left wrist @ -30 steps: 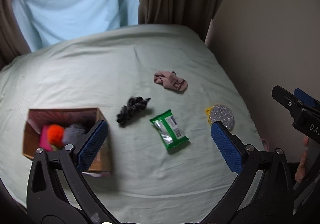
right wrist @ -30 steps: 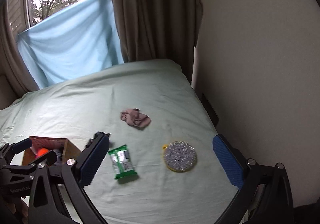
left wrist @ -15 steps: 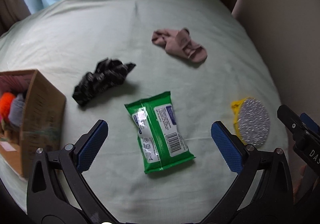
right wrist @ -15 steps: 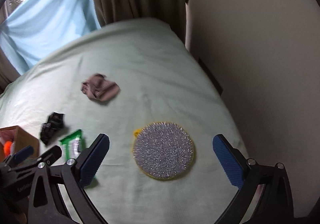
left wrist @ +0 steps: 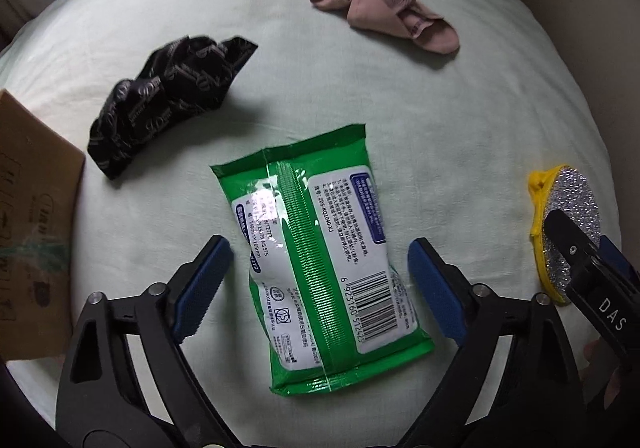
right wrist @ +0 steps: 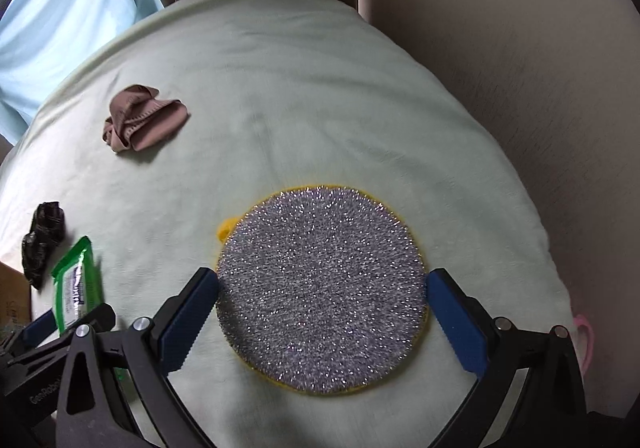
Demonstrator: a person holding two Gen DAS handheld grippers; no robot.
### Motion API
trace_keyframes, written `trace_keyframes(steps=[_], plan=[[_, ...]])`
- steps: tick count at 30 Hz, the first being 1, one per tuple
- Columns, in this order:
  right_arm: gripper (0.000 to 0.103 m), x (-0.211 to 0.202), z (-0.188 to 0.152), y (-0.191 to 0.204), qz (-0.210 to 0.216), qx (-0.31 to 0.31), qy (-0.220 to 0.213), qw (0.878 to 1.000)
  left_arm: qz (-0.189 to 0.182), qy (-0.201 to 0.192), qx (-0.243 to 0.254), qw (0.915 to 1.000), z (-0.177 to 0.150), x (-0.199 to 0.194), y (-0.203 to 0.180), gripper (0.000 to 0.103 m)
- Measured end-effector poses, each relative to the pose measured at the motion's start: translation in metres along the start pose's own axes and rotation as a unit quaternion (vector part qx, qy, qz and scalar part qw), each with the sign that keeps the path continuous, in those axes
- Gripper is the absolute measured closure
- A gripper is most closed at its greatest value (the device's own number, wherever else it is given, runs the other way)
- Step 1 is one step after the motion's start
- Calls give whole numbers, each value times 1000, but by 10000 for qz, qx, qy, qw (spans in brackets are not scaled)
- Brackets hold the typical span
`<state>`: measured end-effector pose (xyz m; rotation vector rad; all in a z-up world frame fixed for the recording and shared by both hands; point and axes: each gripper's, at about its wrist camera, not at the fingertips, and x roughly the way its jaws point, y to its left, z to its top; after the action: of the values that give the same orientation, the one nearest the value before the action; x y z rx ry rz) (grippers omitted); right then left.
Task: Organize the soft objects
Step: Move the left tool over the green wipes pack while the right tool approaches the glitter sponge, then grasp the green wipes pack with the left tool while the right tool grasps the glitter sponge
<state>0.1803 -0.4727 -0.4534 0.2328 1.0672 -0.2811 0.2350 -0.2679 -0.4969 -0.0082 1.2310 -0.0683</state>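
1. On the bed, both tools now sit low over their targets; 1 second ago each viewed the whole sheet from well above, with the cardboard box and its contents in sight. Judgement: both approaches are finished and 2 grasps are about to be made.

2. Left gripper: jaws released and spread wide, 1 pad on either side of the green wipes pack. Neither pad touches the pack.

3. Right gripper: jaws released, straddling the round silver scouring pad. The left pad is at or just beside the disc's edge; contact cannot be confirmed.

4. Orientation, wipes pack: it lies flat, printed back face up. Its long axis runs away from the left tool and leans slightly left at the far end, so the jaws would close across its short width. Judgement: suitable for a squeeze; the glossy film may slip.

5. Orientation, scouring pad: it lies flat, silver face up, with no long axis. Its yellow tab points to the far left.

6. Remaining loose items: black patterned cloth between box and pack; pink sock further off. Neither is touched. Judgement: the task is well short of done.
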Motion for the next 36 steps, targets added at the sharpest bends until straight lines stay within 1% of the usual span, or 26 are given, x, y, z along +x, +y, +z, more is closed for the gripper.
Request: trace_keyframes(steps=[3, 5, 7, 9, 11, 13, 14, 15, 19, 21, 23, 26, 27, 28, 30, 35, 36], plan=[[0, 2, -2, 2, -67, -60, -6, 10000, 2, 12, -82, 10000, 1, 3, -1, 14], [0, 3, -2, 2, -84, -73, -12, 9999, 35, 12, -24, 10000, 1, 6, -3, 16], [0, 7, -3, 4, -87, -79, 6, 9999, 47, -10, 76, 10000, 1, 6, -2, 21], [0, 9, -3, 5, -105, -99, 22, 9999, 9, -22, 144, 9999, 2, 6, -6, 32], [1, 8, -4, 8, -147, -119, 10, 9998, -50, -12, 126, 9999, 4, 4, -8, 36], [5, 6, -5, 9, -165, -89, -17, 9998, -98, 16, 77, 9999, 5, 3, -7, 39], [6, 5, -6, 10, -172, -79, -23, 9998, -114, 21, 66, 9999, 6, 2, -6, 44], [9, 3, -6, 12, -181, -76, -28, 9998, -116, 19, 61, 9999, 7, 1, -6, 47], [17, 1, -11, 15, -216, -119, -53, 9997, -177, 1, 101, 9998, 8, 0, -5, 52], [25, 1, -13, 18, -142, -144, -28, 9998, -186, -16, 166, 9997, 8, -1, -5, 54], [27, -1, -12, 18, -89, -161, 6, 9998, -187, -30, 242, 9995, 8, -3, -7, 56], [43, -1, -9, 20, 56, -190, 33, 9998, -251, -20, 251, 9994, 8, -5, -5, 58], [52, -2, -8, 21, 124, -224, 50, 9997, -274, -22, 256, 9993, 8, -7, -3, 59], [59, -4, -7, 22, 183, -258, 71, 9995, -303, -32, 268, 9992, 8, -9, -3, 60], [63, -11, -6, 24, 231, -278, 52, 9993, -349, -97, 302, 9989, 9, -17, -3, 60], [64, -41, 4, 28, 291, -255, -186, 9991, -481, -330, 342, 9977, 10, -55, 4, 61], [64, -54, 5, 30, 300, -249, -250, 9989, -512, -396, 347, 9973, 12, -66, 6, 61]])
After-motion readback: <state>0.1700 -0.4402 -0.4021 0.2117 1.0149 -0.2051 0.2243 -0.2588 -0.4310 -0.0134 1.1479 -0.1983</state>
